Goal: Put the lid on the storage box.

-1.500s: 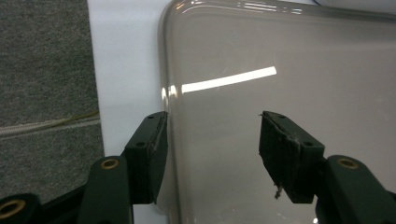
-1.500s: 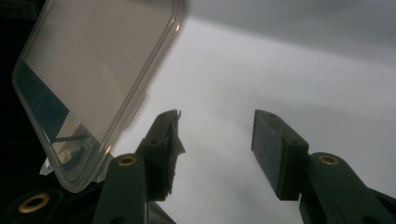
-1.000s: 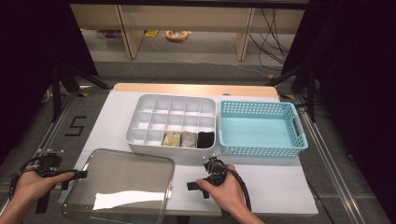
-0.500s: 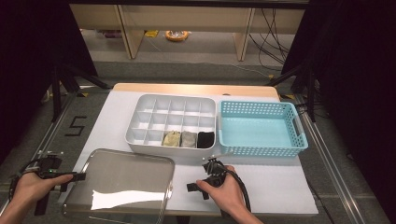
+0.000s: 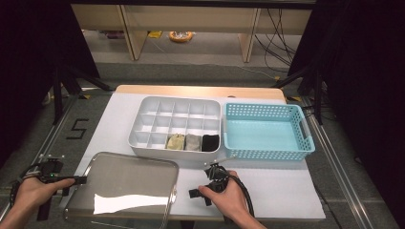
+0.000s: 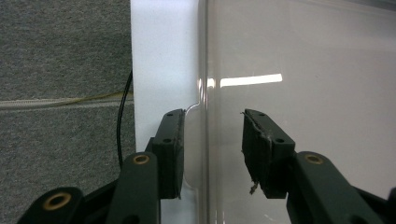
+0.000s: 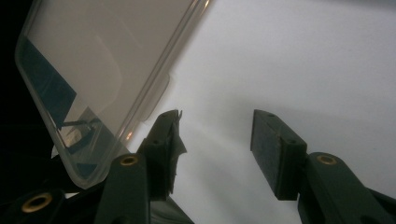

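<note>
A clear plastic lid (image 5: 124, 188) lies flat at the table's front left. My left gripper (image 5: 79, 180) is at its left rim. In the left gripper view the jaws (image 6: 212, 116) straddle that rim by a small tab; they have just been closing, a gap still shows beside the right pad, and the lid (image 6: 303, 70) stretches off to the right. My right gripper (image 5: 193, 193) rests open just off the lid's right edge. In the right gripper view its jaws (image 7: 215, 116) have only white table between them, and the lid (image 7: 93, 56) lies left of the left jaw.
A white compartment tray (image 5: 148, 107) stands behind the lid, with beige (image 5: 175, 142), grey (image 5: 193, 142) and black (image 5: 209, 142) rolled items in its front row. A light blue basket (image 5: 305, 138) sits to its right. The white table top (image 5: 286, 191) ends close to my hands.
</note>
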Motion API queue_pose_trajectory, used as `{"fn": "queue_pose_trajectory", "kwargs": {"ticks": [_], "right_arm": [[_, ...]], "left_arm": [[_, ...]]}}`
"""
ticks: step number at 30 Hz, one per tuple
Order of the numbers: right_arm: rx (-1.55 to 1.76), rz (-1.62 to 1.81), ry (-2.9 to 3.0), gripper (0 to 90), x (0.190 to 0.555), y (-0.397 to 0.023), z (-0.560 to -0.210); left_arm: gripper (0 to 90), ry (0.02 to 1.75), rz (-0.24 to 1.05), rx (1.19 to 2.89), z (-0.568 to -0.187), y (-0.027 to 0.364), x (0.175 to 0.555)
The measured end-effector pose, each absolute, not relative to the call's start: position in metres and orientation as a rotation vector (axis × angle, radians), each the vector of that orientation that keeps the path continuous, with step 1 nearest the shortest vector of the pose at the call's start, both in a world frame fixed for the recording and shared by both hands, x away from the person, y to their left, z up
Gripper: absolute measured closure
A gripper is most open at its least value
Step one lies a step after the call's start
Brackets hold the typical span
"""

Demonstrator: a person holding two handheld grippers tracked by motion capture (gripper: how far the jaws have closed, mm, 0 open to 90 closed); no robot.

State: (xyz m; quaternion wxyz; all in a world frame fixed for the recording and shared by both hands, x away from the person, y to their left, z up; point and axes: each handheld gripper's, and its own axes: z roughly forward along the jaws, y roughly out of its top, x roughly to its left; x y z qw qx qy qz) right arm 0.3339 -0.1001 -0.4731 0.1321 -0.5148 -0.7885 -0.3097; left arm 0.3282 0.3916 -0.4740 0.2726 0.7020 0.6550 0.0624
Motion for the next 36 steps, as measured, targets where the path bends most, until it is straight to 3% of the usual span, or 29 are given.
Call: {"fn": "queue_pose_trajectory", "kwargs": {"ticks": [11,18,20,25,36], "right_arm": [[-1.475,-0.901,-2.275,53.1,0.334,-0.100,-0.473],[-1.484,-0.937,-2.288,53.1,0.335,-0.111,-0.469],[-1.510,-0.935,-2.270,53.1,0.335,-0.115,-0.466],[-1.529,-0.954,-2.266,53.2,0.335,-0.124,-0.465],[-1.544,-0.951,-2.266,53.3,0.334,-0.126,-0.466]], "left_arm": [[59.4,1.771,0.167,1.863,-0.475,0.392,0.327],[57.8,1.762,0.042,1.789,-0.472,0.400,0.327],[60.7,1.744,0.087,1.792,-0.463,0.407,0.327],[87.3,1.747,0.234,1.905,-0.458,0.413,0.330],[89.6,1.758,0.140,1.947,-0.475,0.402,0.332]]}}
